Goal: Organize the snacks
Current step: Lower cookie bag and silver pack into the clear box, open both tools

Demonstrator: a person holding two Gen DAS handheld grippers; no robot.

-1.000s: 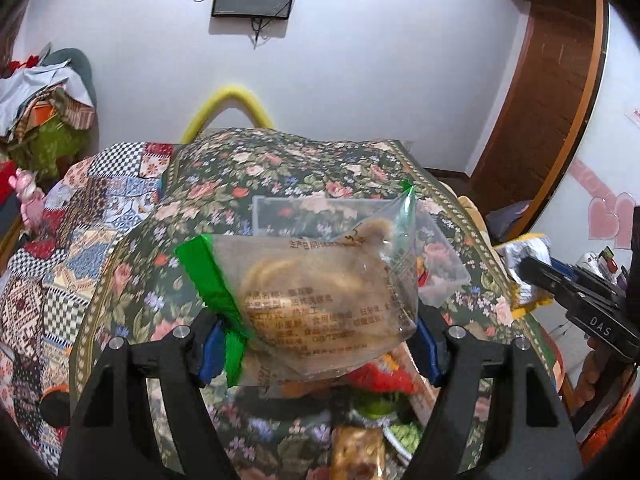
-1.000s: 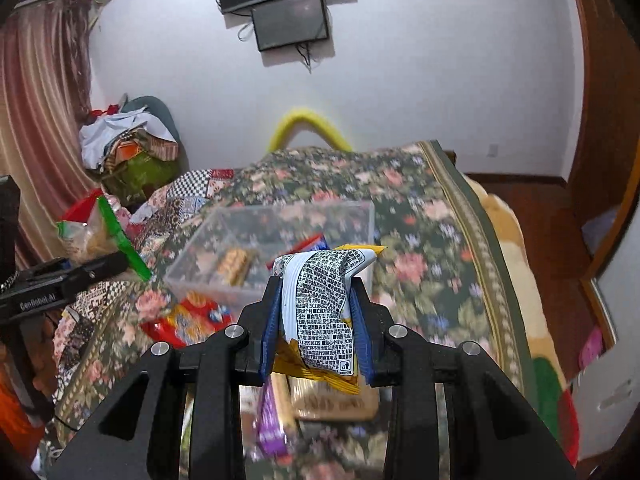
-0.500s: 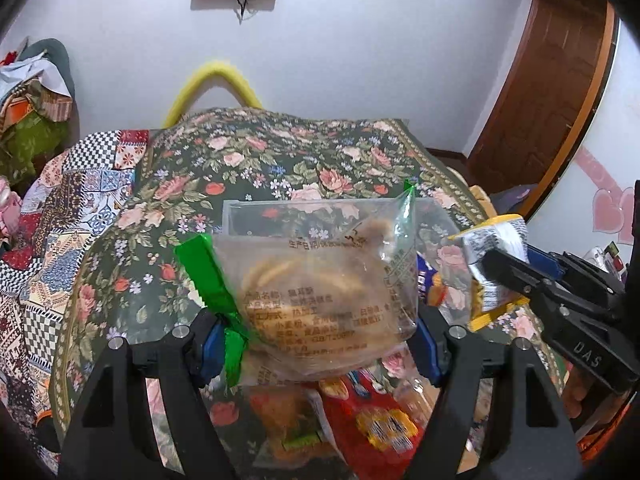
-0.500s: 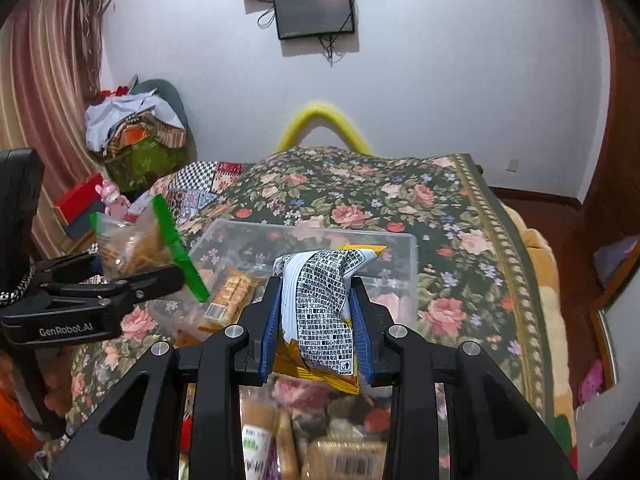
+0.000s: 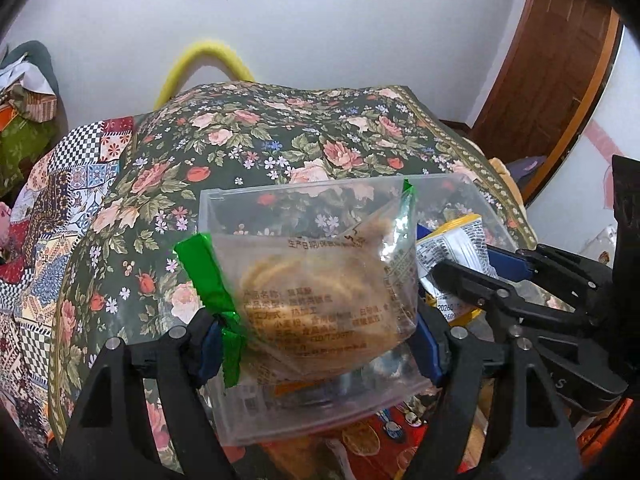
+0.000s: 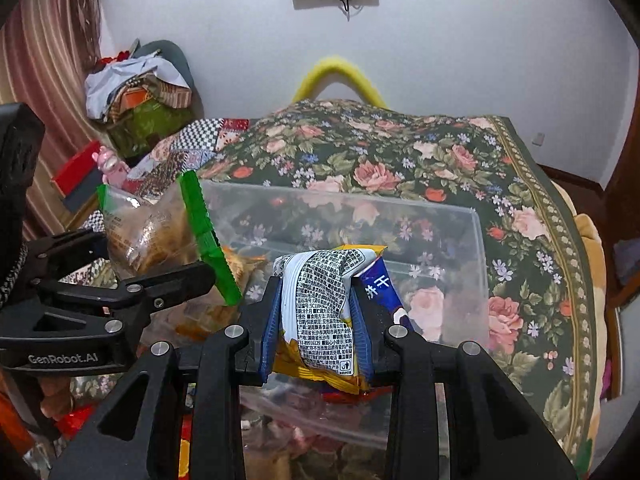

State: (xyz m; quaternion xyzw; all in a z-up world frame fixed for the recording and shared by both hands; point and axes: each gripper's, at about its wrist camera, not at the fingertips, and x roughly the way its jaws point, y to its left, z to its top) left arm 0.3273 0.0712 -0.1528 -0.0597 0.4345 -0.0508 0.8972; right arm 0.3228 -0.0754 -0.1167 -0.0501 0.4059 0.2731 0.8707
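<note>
My left gripper [image 5: 318, 344] is shut on a clear biscuit bag with green sealed ends [image 5: 320, 292], held over a clear plastic bin [image 5: 224, 216] on the flowered bedspread. The same bag [image 6: 156, 232] and left gripper [image 6: 172, 256] show at the left of the right wrist view. My right gripper [image 6: 316, 320] is shut on a crumpled yellow and white snack packet [image 6: 320, 300] above the bin [image 6: 476, 240]. That packet [image 5: 452, 252] and the right gripper [image 5: 468, 264] appear at the right of the left wrist view. Several snacks lie in the bin, mostly hidden.
More snack packets, red and orange, lie on the bed in front of the bin [image 5: 360, 436]. The flowered bedspread [image 6: 400, 152] stretches behind it. Piled clothes [image 6: 136, 96] stand at the back left, a wooden door [image 5: 552, 64] at the right.
Both grippers have moved forward and down with their packets, from short of the bin to over it. The grips look unchanged.
</note>
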